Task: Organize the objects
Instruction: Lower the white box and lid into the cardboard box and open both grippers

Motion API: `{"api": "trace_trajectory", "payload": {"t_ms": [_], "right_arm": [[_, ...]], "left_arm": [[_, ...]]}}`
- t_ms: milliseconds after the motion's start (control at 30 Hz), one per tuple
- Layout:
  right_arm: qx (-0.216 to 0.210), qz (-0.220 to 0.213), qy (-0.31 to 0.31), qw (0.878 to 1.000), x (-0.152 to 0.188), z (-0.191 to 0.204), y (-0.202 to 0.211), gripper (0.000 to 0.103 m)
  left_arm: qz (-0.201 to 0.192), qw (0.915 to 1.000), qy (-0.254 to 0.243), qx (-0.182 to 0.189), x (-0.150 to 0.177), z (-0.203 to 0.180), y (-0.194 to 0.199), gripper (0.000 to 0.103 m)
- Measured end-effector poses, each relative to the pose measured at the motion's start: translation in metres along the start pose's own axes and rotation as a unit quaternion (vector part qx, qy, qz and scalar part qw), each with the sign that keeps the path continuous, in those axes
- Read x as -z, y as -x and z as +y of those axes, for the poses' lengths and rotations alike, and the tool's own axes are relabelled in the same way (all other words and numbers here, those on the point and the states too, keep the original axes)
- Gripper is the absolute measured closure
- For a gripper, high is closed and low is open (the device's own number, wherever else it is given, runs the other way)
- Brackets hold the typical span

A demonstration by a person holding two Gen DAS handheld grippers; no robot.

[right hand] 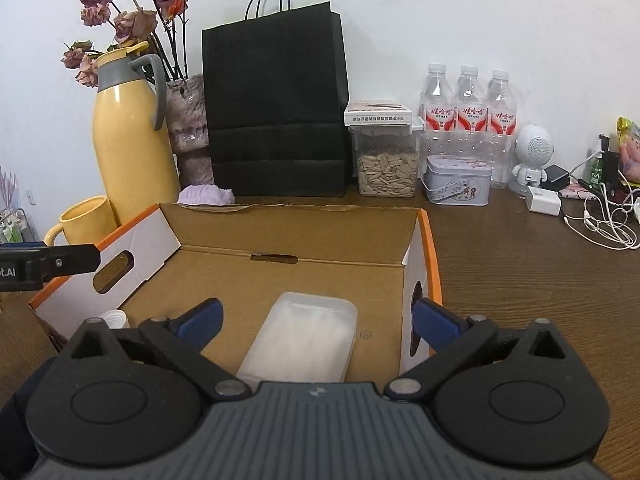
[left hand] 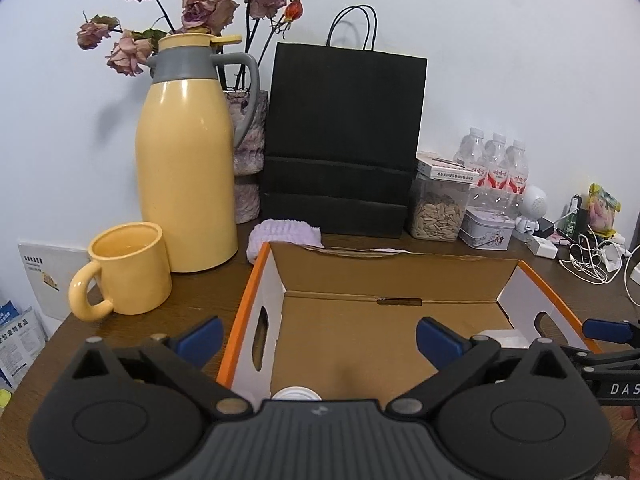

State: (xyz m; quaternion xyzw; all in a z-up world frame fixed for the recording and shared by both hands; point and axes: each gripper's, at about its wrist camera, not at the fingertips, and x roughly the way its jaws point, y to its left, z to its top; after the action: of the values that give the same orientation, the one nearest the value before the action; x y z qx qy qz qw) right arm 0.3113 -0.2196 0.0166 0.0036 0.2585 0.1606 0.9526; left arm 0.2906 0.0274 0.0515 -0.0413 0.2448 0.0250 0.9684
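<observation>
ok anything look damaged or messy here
Yes. The cardboard box has a ragged, torn back edge where a flap seems ripped off. At the table's far right, white cables lie in a loose tangle. The flowers behind the yellow thermos look dried and wilted.

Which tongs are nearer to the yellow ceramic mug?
Left. The left tongs hang over the box's left side, next to the yellow ceramic mug. The right tongs are over the box's right side, farther away.

Both hand-held grippers (left hand: 318,338) (right hand: 316,322) gape wide, holding nothing.
</observation>
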Motion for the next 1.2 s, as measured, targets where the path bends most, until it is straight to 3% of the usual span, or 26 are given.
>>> {"api": "trace_trajectory", "payload": {"t_ms": [667,1200], "right_arm": [[-0.005,-0.051,0.017,0.999,-0.011,0.013,0.045,0.0],[0.001,-0.067,0.026,0.997,0.007,0.038,0.104,0.0]], "left_arm": [[-0.042,0.9986,-0.033,0.003,-0.006,-0.016,0.04,0.0],[-0.056,0.9977,-0.037,0.007,0.007,-0.006,0.097,0.0]]}}
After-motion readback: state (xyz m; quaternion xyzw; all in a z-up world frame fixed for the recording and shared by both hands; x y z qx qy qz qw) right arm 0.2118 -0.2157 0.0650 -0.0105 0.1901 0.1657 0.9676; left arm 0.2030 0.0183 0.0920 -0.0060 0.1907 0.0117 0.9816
